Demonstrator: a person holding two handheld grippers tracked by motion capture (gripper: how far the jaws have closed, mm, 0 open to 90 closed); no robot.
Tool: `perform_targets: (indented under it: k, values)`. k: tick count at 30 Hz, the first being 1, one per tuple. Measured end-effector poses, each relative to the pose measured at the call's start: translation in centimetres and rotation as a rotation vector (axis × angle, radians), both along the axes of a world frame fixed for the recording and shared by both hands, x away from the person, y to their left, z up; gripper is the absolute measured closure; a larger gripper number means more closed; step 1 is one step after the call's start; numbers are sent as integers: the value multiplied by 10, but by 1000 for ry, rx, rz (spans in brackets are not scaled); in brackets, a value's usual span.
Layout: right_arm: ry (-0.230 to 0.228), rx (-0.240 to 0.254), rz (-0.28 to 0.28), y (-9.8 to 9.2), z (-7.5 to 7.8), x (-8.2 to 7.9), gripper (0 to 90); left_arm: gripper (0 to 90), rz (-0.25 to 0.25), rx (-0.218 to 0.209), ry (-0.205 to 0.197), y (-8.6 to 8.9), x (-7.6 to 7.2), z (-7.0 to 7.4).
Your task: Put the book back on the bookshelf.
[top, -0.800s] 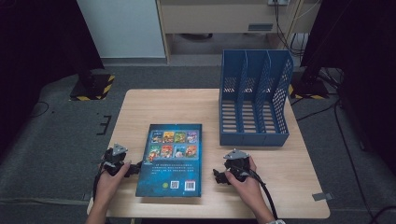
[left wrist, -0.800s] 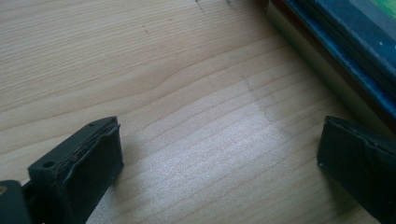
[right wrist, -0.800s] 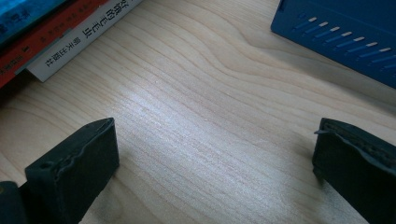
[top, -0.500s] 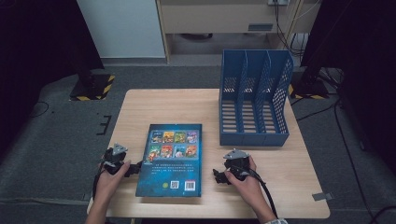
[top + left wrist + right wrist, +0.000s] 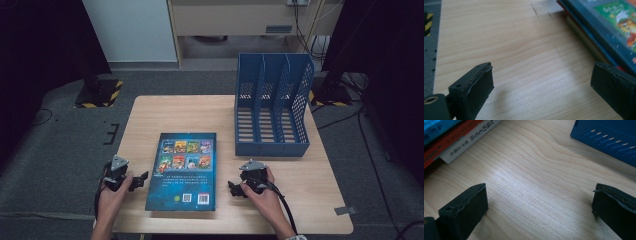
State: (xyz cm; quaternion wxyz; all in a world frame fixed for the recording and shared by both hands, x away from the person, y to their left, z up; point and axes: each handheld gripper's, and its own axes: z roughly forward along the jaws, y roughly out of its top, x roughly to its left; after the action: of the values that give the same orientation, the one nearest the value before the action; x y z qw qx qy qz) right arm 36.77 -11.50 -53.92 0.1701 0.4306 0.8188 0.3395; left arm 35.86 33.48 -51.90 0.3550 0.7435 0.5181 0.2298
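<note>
A blue book (image 5: pixel 184 169) lies flat, back cover up, in the middle of the wooden table (image 5: pixel 310 185). To its left a hand rests my left gripper (image 5: pixel 141 179) on the table, jaws open and pointed toward the book's edge. In the left gripper view the book (image 5: pixel 604 27) lies at the upper right, beside the right jaw, with bare wood between the jaws. My right gripper (image 5: pixel 233 189) rests right of the book, also open. The right gripper view shows the book's spine (image 5: pixel 461 140) at the upper left.
A blue three-slot file holder (image 5: pixel 272 107) stands at the back right of the table, open side up; its base (image 5: pixel 609 137) appears in the right gripper view. Bare wood lies near the front right corner. A cable (image 5: pixel 282 205) trails from the right gripper.
</note>
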Motion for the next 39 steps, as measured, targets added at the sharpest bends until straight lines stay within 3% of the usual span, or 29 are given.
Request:
perform_targets:
  k: [1,2,4,8,10,12,14,17,20,21,22,23,28,30,36,37,38,39]
  values:
    - [0,-2,2,0,0,0,17,52,12,-15,-9,2,0,2]
    - [3,4,-9,0,2,0,67,55,25,-59,-20,7,-2,5]
    - [-6,25,8,0,7,0,51,55,25,-107,-27,8,-4,8]
    - [-47,82,49,3,22,-9,55,55,-54,-105,-41,-4,-7,17]
    - [-43,91,60,3,24,-11,55,51,-69,-107,-46,-7,-7,19]
    - [-23,130,87,9,29,-17,51,48,-97,-117,-51,-12,-7,22]
    - [-10,160,136,17,37,-22,49,41,-131,-84,-52,-24,-8,24]
    - [18,189,159,25,40,-24,46,40,-161,-93,-45,-30,-7,23]
    - [29,193,194,38,42,-23,48,40,-187,-99,-29,-37,-3,21]
    - [38,192,218,47,41,-21,47,43,-208,-135,-8,-40,1,19]
    - [38,192,218,47,41,-21,47,43,-208,-135,-8,-40,1,19]
    - [53,194,230,54,39,-17,46,45,-213,-153,20,-41,7,15]
    - [81,197,228,63,31,-4,38,42,-232,-138,54,-44,17,11]
    - [90,205,229,64,30,-2,46,41,-266,-133,71,-47,22,9]
    - [114,224,228,70,28,16,27,22,-300,-173,119,-47,34,6]
    - [121,241,233,71,26,19,27,22,-300,-204,149,-45,37,3]
    - [123,249,238,71,24,21,24,22,-300,-204,149,-45,37,3]
    - [130,258,240,72,23,22,15,23,-314,-225,179,-44,40,2]
